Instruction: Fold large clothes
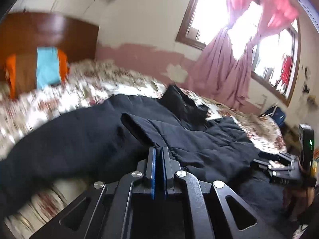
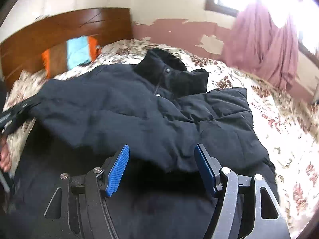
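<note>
A large black padded jacket [image 2: 139, 115] lies spread on a floral bedspread [image 2: 279, 123], its collar [image 2: 165, 71] toward the headboard. In the left wrist view the jacket [image 1: 89, 135] fills the middle. My left gripper [image 1: 158, 149] is shut on a fold of the jacket's edge, the blue pads nearly touching. My right gripper [image 2: 161, 149] is open and empty, its blue pads [image 2: 117, 169] spread just above the jacket's near part. The right gripper also shows at the right edge of the left wrist view [image 1: 271, 159].
A wooden headboard [image 2: 59, 31] stands at the far end with orange and light-blue cloth [image 2: 77, 51] against it. Pink curtains [image 1: 229, 69] hang at bright windows on the right. The bedspread [image 1: 99, 83] continues beyond the jacket. A hand shows at the left edge [image 2: 5, 155].
</note>
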Action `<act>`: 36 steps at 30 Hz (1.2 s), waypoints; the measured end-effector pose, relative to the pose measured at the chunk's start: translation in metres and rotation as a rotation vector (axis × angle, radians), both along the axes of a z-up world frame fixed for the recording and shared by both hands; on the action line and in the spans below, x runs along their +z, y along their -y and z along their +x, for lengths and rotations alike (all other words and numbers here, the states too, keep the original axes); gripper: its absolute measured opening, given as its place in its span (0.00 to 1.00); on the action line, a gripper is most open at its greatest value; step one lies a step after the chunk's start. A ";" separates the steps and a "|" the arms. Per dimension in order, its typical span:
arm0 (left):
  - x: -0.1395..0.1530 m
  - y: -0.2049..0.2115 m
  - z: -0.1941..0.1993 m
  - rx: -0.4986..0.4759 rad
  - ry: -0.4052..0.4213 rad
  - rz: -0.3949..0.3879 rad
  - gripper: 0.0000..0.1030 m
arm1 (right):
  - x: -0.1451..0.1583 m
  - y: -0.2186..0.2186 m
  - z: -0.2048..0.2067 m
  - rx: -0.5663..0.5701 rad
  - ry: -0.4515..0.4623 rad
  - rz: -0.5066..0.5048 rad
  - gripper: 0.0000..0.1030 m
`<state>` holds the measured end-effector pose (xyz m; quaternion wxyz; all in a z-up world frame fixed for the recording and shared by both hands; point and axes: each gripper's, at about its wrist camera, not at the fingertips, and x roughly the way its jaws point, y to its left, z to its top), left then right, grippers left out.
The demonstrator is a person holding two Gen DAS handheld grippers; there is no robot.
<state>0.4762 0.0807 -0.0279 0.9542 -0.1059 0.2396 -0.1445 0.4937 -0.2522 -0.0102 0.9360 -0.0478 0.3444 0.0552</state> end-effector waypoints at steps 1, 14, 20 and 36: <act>0.003 -0.003 0.005 0.005 0.005 0.016 0.06 | -0.005 -0.002 0.013 0.003 -0.011 0.022 0.58; -0.026 -0.007 0.035 -0.020 -0.159 0.024 0.09 | -0.100 -0.039 0.095 -0.034 -0.239 0.079 0.36; -0.017 -0.019 0.014 -0.021 -0.178 -0.073 0.22 | -0.079 -0.035 0.075 -0.051 -0.125 0.128 0.46; -0.040 -0.172 -0.132 0.407 -0.169 -0.465 1.00 | -0.023 -0.108 -0.011 0.112 0.000 0.139 0.73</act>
